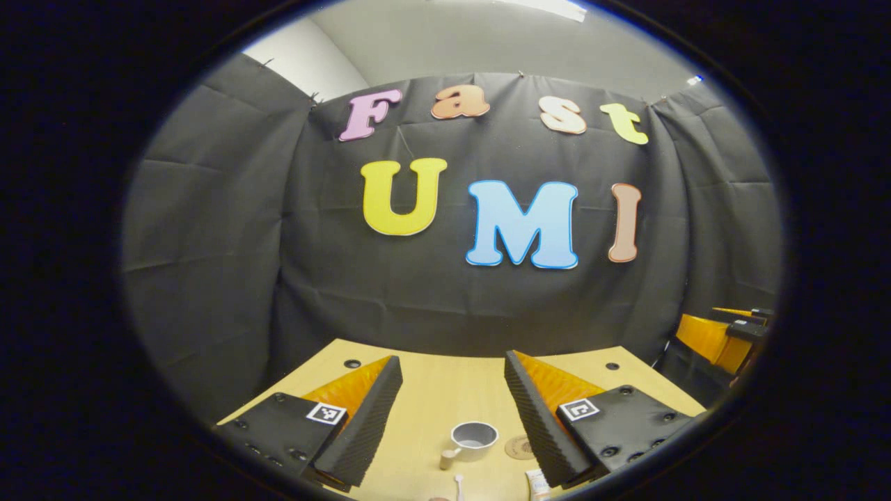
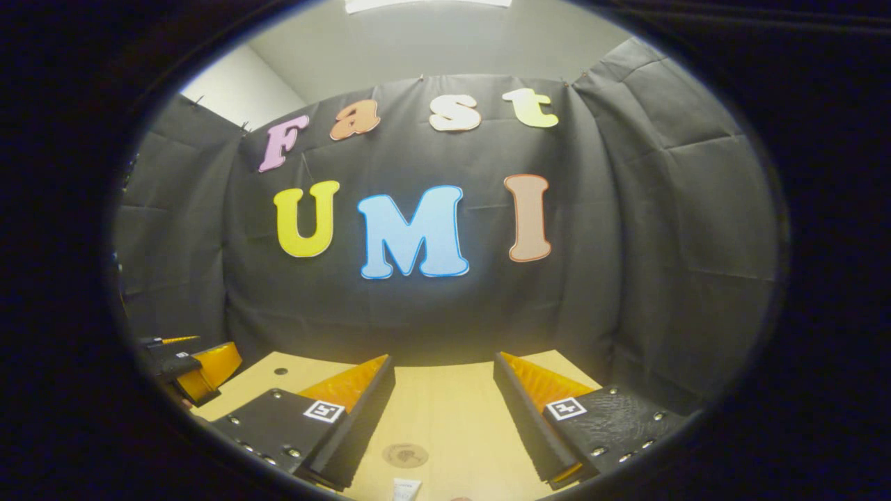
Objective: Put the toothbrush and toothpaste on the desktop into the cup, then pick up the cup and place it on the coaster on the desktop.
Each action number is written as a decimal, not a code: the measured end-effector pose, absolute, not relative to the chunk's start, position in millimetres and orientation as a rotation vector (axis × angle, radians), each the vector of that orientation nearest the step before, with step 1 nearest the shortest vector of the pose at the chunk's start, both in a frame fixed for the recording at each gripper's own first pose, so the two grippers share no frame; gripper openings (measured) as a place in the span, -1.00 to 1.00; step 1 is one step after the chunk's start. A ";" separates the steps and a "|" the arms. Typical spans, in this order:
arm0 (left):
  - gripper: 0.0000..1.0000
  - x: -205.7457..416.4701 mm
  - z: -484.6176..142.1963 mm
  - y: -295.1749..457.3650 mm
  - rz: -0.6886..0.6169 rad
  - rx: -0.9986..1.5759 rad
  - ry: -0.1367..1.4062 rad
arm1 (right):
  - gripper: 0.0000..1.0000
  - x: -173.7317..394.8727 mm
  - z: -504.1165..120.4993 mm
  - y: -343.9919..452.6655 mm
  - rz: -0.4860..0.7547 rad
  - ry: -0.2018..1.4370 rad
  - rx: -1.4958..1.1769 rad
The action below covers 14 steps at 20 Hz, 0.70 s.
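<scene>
In the left gripper view, a grey cup (image 1: pixel 474 438) with a wooden handle stands on the wooden desktop (image 1: pixel 445 390), below and between my open left gripper (image 1: pixel 452 362). A round cork coaster (image 1: pixel 518 447) lies just right of the cup. The toothbrush (image 1: pixel 459 485) tip and the toothpaste (image 1: pixel 537 483) end poke in at the bottom edge. In the right gripper view, my right gripper (image 2: pixel 444 362) hangs open above the desktop (image 2: pixel 445 403), with the coaster (image 2: pixel 405 455) and the toothpaste (image 2: pixel 406 490) low between its fingers. Nothing is held by either.
The black cloth wall closes off the back and sides. Small dark holes (image 1: pixel 352 363) mark the desktop's far corners. The right gripper (image 1: pixel 727 334) shows at the right edge of the left gripper view; the left gripper (image 2: pixel 188 362) shows at the left edge of the right gripper view.
</scene>
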<state>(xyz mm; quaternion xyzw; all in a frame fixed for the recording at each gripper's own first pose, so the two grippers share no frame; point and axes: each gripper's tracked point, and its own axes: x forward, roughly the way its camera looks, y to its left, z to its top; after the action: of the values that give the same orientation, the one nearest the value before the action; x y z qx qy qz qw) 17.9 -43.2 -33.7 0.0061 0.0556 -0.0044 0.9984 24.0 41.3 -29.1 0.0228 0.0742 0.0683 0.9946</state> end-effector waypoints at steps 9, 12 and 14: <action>1.00 28.9 -106.3 -41.1 0.004 0.056 0.332 | 0.80 32.4 -100.5 62.9 0.178 0.417 0.014; 0.92 19.5 -155.8 -34.2 0.011 0.072 0.466 | 0.80 25.2 -136.5 71.1 0.199 0.549 0.009; 0.91 8.3 -190.1 -34.4 0.007 0.059 0.565 | 0.80 16.0 -164.1 77.0 0.212 0.660 -0.007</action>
<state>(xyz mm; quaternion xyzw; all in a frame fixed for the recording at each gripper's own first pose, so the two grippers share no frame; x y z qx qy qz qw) 8.3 -34.4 -190.1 0.0292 0.2786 0.0034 0.9600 16.0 77.0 -164.1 -0.0034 0.3234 0.1037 0.9406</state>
